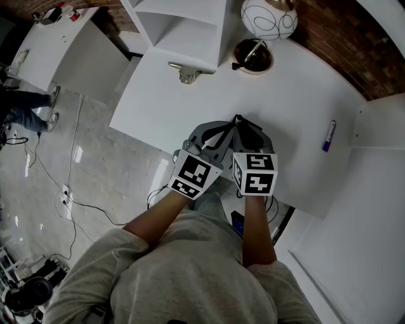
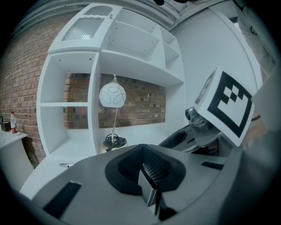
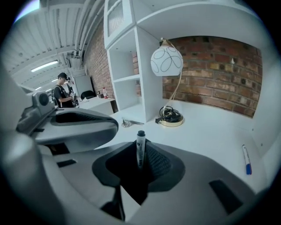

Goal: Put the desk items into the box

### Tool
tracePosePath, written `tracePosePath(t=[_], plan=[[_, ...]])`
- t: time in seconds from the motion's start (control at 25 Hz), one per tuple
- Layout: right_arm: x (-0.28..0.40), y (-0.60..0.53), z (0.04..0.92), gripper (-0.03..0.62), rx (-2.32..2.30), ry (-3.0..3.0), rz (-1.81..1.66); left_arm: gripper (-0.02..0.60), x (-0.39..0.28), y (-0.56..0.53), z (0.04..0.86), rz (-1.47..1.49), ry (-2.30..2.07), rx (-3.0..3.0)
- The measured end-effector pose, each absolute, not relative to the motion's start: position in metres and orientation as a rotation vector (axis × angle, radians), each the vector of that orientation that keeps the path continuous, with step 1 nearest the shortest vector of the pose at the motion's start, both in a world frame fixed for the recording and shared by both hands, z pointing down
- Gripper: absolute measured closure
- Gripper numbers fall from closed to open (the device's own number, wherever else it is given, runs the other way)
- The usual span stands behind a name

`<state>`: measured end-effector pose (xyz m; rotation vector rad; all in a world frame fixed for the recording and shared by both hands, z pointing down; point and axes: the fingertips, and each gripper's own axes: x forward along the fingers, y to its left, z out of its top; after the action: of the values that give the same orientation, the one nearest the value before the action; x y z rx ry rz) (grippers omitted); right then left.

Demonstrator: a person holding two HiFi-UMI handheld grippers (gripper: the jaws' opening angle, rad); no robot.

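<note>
Left tongs [image 2: 148,176] pressed together, nothing between them. Right tongs [image 3: 139,163] partly apart. Black-capped marker [image 3: 140,147] between them, cap end pointing outward, touching the pad on that view's right, dark gap on its other side. Both tongs side by side over the near part of the white surface [image 1: 190,107], tips almost meeting. Blue-capped marker [image 1: 328,136] lying flat on the surface, well apart to the right. Lamp [image 1: 269,18] and white shelf unit [image 1: 183,25] at the far end.

Lamp [image 1: 268,18] on desk [image 1: 190,107] at back, right of shelf unit [image 1: 183,25]; marker [image 1: 329,135] far right.
</note>
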<state>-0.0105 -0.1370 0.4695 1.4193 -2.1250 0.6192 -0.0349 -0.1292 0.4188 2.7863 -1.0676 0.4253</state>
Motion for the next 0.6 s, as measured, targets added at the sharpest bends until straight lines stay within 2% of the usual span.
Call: tracePosePath(t=[0.16,0.6], plan=[[-0.016,-0.136,0.470,0.478,1.384,-2.133,0.633,0.575,-0.037,-0.129,0.420,0.427,-1.071,2.781],[0.000,-0.133,0.442,0.476,1.638,-2.186,0.436,0.575,-0.039,-0.126,0.415,0.408,-1.086,2.781]])
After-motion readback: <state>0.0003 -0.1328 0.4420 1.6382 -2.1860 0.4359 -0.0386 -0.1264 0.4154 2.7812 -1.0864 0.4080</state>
